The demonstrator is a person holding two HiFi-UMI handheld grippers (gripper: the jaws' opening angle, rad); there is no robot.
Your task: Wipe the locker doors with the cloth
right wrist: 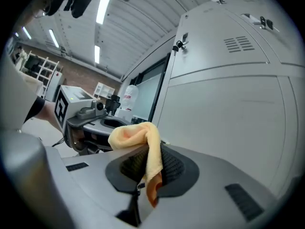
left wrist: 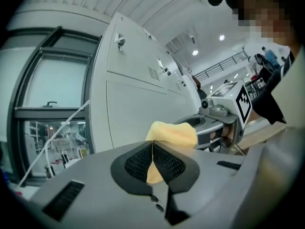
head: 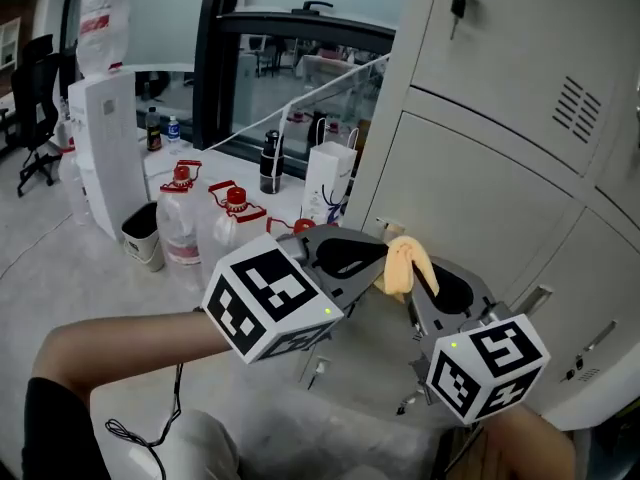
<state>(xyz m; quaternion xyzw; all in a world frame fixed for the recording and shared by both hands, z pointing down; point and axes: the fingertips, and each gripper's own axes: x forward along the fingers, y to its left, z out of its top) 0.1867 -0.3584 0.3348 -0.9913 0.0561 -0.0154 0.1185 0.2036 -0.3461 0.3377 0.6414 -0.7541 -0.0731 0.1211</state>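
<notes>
Facing pale locker doors [head: 480,208] beside window [head: 300,78].

The left tongs [head: 381,260] and the right tongs [head: 420,294] are held tip to tip, angled toward each other. One yellow cloth [head: 405,264] is pinched by both pairs of jaws.

the head view is taken from above, steeply down, close over the left gripper [head: 378,261] and right gripper [head: 415,293]. the gripper views are aimed along their jaws, facing each other; the cloth [head: 405,263] and lockers [head: 480,198] are shared by all three.
</notes>
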